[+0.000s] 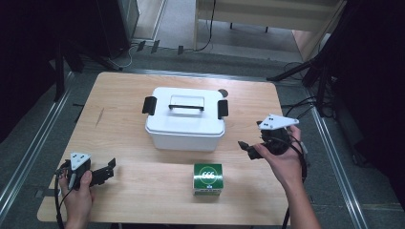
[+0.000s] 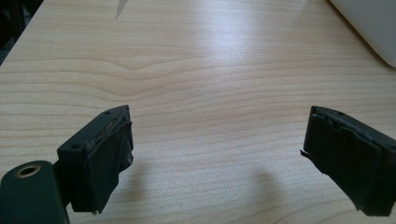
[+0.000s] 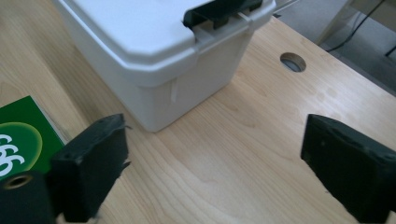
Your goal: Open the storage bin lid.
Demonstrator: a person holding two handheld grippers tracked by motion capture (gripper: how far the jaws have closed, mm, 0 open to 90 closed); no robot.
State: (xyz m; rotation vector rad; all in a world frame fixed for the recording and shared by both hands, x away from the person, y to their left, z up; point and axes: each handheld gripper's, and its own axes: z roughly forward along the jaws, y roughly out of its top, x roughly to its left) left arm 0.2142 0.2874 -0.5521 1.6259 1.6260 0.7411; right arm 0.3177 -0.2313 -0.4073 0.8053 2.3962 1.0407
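A white lidded box [image 1: 185, 118] with black side clasps and a black lid handle stands mid-table; the right gripper view shows its near corner [image 3: 154, 51] and one clasp [image 3: 219, 11]. In front of it sits a small green carton [image 1: 208, 178], whose top edge [image 3: 21, 135] lies at the left of that view. My right gripper [image 1: 246, 148] hovers right of the box, jaws wide apart with nothing between them [image 3: 212, 168]. My left gripper [image 1: 109, 169] rests low at the table's front left, open and empty [image 2: 217, 163] over bare wood.
The wooden table [image 1: 119, 95] has a round cable hole [image 1: 223, 93] behind the box, also visible as the hole [image 3: 293, 61]. Metal rails run along both sides of the floor. Dark stands and cables crowd the far corners.
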